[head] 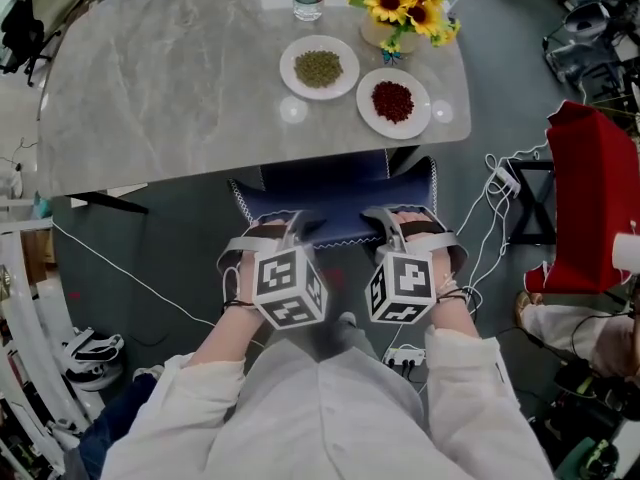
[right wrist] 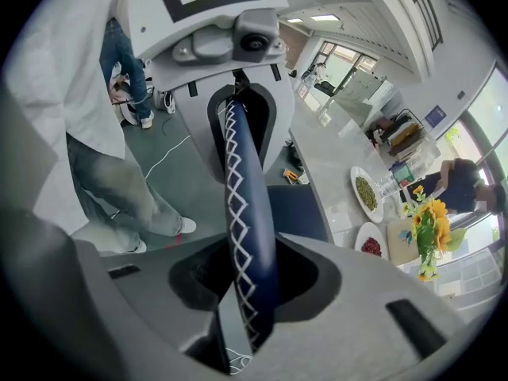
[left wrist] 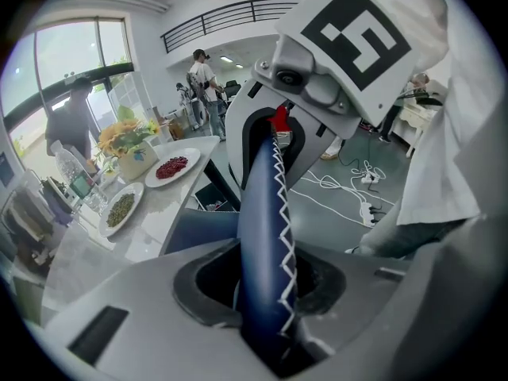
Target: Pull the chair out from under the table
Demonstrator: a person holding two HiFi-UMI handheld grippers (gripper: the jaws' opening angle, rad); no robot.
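At the near edge of the grey table (head: pixel 180 98), the blue chair (head: pixel 325 180) sits with its seat partly tucked underneath. The left gripper (head: pixel 288 230) and right gripper (head: pixel 390 226) are both clamped on the stitched top of its backrest (left wrist: pixel 266 236), one toward each end.

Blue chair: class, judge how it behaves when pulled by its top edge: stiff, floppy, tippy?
The chair edge, padded and stitched, probably gives slightly but stays stiff. Held high by left gripper and right gripper, it may tilt before sliding.
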